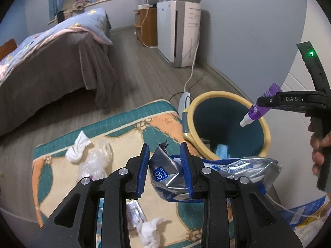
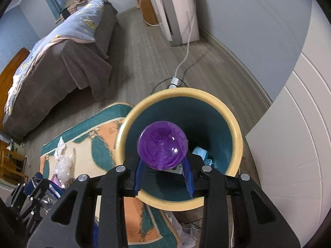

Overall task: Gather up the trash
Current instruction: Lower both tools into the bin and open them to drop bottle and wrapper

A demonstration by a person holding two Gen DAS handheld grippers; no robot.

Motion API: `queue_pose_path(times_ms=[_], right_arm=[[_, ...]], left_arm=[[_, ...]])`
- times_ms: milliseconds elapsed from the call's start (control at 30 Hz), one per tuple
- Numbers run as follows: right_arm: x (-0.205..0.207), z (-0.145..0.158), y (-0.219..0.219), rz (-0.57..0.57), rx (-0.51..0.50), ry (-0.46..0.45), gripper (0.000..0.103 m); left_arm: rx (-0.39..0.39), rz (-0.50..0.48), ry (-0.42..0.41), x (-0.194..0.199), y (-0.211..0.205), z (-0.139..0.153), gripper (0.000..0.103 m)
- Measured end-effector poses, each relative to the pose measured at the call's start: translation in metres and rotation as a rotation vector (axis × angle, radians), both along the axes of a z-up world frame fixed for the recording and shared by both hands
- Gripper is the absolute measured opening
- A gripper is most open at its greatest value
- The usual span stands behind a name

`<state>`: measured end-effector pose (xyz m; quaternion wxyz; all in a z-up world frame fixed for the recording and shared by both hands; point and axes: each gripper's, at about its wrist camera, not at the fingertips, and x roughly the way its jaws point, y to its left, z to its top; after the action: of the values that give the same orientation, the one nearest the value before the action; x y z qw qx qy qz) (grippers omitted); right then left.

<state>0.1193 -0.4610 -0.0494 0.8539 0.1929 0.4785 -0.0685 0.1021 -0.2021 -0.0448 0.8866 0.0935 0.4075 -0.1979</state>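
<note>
Bedroom floor showing from the left wrist: grey wood planks, brown-draped bed (image 1: 51, 62) behind, teal-and-orange patterned rug (image 1: 124, 128) spread below. Left gripper (image 1: 165, 169) clamping a crumpled silver-and-blue foil packet (image 1: 169, 175), blue pads (image 1: 144, 169) pressing both sides, narrowed onto the foil, holding it just short of the yellow-rimmed teal waste bin (image 1: 227, 124), presumably queuing for its turn. Right gripper (image 1: 262, 101) reaching in from the right, pinching a purple spray bottle (image 1: 258, 109) nozzle-down over the bin mouth, tilting it for a clean drop. Still lying on the rug: white crumpled tissue (image 1: 77, 146), clear plastic wrap (image 1: 95, 161), another white tissue wad (image 1: 151, 233).

Switching to the right wrist: looking straight down the fingers, purple bottle base (image 2: 163, 145) filling the middle, blue fingers closing around it partway. Waste bin (image 2: 235, 136) sitting directly beneath, something light blue (image 2: 200, 153) already lying at the bottom. Left gripper (image 2: 31, 196) waiting at lower left.
</note>
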Motion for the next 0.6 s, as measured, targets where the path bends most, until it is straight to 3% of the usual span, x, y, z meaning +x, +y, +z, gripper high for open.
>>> queue_pose_path(times_ms=[233, 500, 600], right_arm=[[-0.003, -0.007, -0.015, -0.032, 0.003, 0.015, 0.032], [-0.008, -0.017, -0.038, -0.095, 0.001, 0.033, 0.032], [-0.011, -0.024, -0.048, -0.131, 0.016, 0.047, 0.032]], left_arm=[[0.013, -0.044, -0.019, 0.007, -0.023, 0.004, 0.032], [-0.034, -0.057, 0.019, 0.027, -0.045, 0.006, 0.032], [-0.011, -0.067, 0.009, 0.036, -0.06, 0.005, 0.032]])
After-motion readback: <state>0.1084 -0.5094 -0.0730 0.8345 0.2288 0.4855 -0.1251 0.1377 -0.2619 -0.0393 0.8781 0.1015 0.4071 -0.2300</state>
